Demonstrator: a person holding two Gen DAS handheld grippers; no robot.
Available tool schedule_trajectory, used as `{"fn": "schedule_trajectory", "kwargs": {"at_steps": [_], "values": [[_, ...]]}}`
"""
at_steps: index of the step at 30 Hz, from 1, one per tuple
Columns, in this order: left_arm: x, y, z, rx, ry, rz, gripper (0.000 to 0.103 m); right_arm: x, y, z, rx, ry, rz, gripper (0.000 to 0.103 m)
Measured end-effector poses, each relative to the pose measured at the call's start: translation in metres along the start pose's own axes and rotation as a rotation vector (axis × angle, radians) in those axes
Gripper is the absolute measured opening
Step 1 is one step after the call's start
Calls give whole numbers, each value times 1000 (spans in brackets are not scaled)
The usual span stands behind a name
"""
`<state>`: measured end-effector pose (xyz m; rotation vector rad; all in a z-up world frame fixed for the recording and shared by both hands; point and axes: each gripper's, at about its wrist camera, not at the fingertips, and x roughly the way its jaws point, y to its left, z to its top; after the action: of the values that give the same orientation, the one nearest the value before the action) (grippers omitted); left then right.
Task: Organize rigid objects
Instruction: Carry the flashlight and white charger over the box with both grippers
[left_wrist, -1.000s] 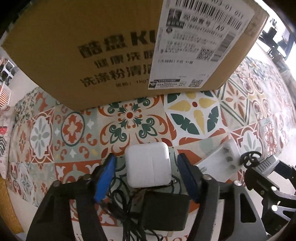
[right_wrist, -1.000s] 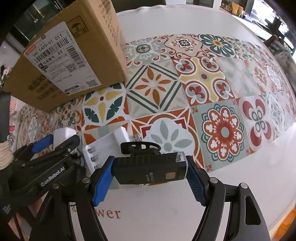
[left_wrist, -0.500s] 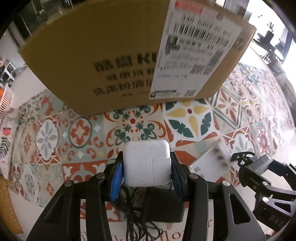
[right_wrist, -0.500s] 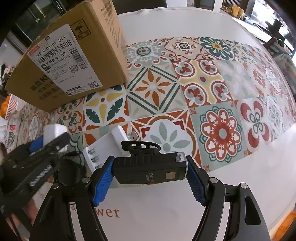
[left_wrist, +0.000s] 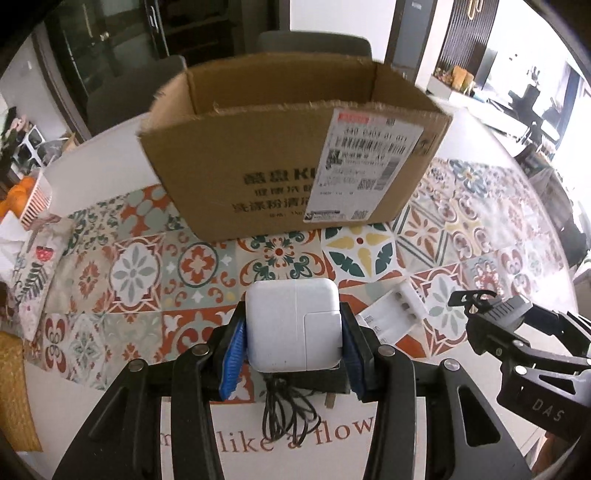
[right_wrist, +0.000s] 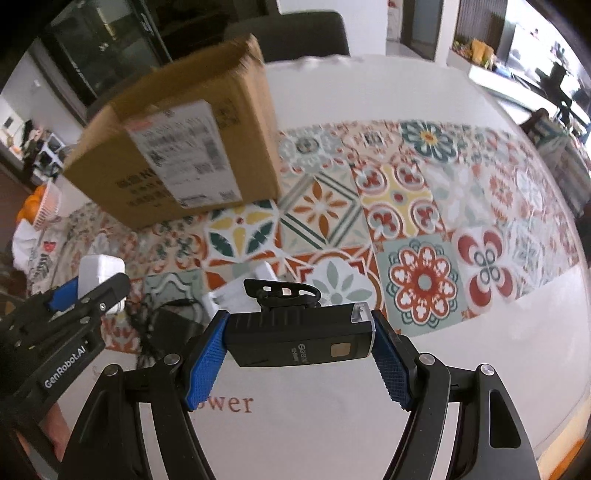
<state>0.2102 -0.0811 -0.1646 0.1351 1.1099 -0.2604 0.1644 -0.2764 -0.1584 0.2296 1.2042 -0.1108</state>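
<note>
My left gripper (left_wrist: 293, 341) is shut on a white square power adapter (left_wrist: 293, 323), lifted off the patterned mat; the same adapter (right_wrist: 99, 271) shows at the left of the right wrist view. My right gripper (right_wrist: 299, 341) is shut on a black bike light (right_wrist: 299, 341) with a strap mount on top, also raised; that light (left_wrist: 495, 310) appears at the right of the left wrist view. An open cardboard box (left_wrist: 295, 147) with a shipping label stands beyond both grippers; what shows of its inside is bare.
A black adapter with a tangled cable (left_wrist: 291, 402) lies under the left gripper. A white battery charger (left_wrist: 391, 314) rests between the grippers. A white basket of oranges (left_wrist: 27, 199) and a floral cloth (left_wrist: 35, 269) sit at the left; chairs stand behind the table.
The left jaws closed on the white adapter and lifted it. Both grippers rose and tilted up, so the box's open top came into view. The right gripper kept its hold on the bike light.
</note>
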Motion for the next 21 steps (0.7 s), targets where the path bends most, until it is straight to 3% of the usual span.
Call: {"fn": "schedule_trajectory", "kwargs": {"at_steps": [21], "values": [[-87,32,14,-61,-215,10,46,-90,45,28,-156,-272,76,73]]}}
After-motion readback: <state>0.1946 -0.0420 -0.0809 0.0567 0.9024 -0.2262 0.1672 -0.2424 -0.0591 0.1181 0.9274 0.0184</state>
